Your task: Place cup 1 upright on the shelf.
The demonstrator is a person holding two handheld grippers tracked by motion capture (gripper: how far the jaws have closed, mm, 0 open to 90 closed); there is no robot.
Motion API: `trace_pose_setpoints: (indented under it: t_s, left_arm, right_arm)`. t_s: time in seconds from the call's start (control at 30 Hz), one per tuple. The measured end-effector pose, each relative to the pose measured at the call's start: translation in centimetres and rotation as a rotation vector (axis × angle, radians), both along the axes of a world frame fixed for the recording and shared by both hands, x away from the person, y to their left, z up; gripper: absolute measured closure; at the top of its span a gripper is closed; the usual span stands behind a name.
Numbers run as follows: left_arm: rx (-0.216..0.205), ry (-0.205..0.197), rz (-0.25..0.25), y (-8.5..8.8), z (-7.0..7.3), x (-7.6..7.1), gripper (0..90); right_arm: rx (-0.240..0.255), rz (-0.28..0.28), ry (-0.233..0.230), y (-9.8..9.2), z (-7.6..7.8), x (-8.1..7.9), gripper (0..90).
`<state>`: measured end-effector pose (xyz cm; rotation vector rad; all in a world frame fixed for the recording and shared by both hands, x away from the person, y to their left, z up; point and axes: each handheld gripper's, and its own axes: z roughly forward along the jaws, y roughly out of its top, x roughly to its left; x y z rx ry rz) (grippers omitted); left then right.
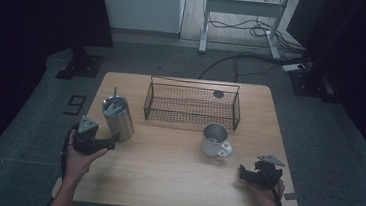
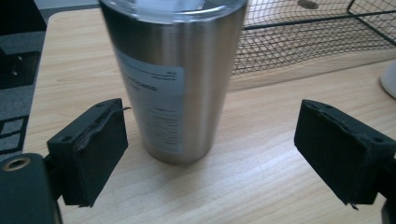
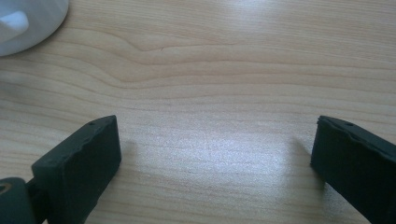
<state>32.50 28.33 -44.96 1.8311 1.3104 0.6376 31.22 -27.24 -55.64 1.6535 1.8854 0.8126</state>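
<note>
Wooden worktop (image 1: 174,177), light grain, holds everything. Black wire mesh basket (image 1: 192,104) sits at the far middle, with a small dark round thing (image 1: 218,93) at its far right end, inside or behind it, too small to tell. Steel tumbler (image 1: 118,116) stands upright at the near left of the basket, well apart from it, paper label on its side, something poking up from its lid. White mug (image 1: 215,141) lies near right of the basket, tipped, handle toward the near right. Left gripper (image 1: 103,144) in the person's left hand at the left worktop edge, just beside the tumbler base; in the left gripper view its fingers (image 2: 91,149) are released, spread either side of the tumbler and not touching it. Right gripper (image 1: 243,171) in the right hand at the near right, well apart from the mug, fingers (image 3: 79,172) spread wide over bare wood, grasping nothing.
</note>
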Motion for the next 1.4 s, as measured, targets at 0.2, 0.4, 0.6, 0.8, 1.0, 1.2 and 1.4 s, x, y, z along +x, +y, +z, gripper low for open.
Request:
trace_pose_setpoints:
  t_s: [0.2,0.4,0.6,0.8,1.0,1.2,1.4]
  left_arm:
    - [0.012,0.002,0.002,0.0,-0.3,0.8,7.2]
    - [0.011,0.005,0.015,0.2,-0.4,1.6,6.0]
    - [0.008,0.007,0.017,0.2,-0.3,2.4,5.8]
    - [0.01,0.014,0.029,0.1,-0.5,3.2,5.5]
    - [0.006,0.01,0.036,0.2,-0.5,3.9,5.6]
    - [0.006,-0.004,0.026,0.0,-0.4,4.3,5.3]
    - [0.029,-0.018,0.02,-0.6,-0.3,4.9,4.0]
  right_arm:
    - [-0.001,0.001,-0.001,0.0,0.0,0.0,1.3]
    - [-0.001,0.001,-0.001,0.0,0.0,0.0,1.3]
    - [0.0,0.0,-0.001,0.0,0.0,0.0,1.3]
    - [0.0,0.0,0.0,0.0,0.0,0.0,1.3]
    - [0.0,-0.001,-0.002,0.0,0.0,0.0,1.7]
    - [-0.002,-0.002,-0.004,0.0,0.0,0.0,2.0]
    - [-0.002,-0.002,-0.004,0.0,0.0,0.0,2.0]
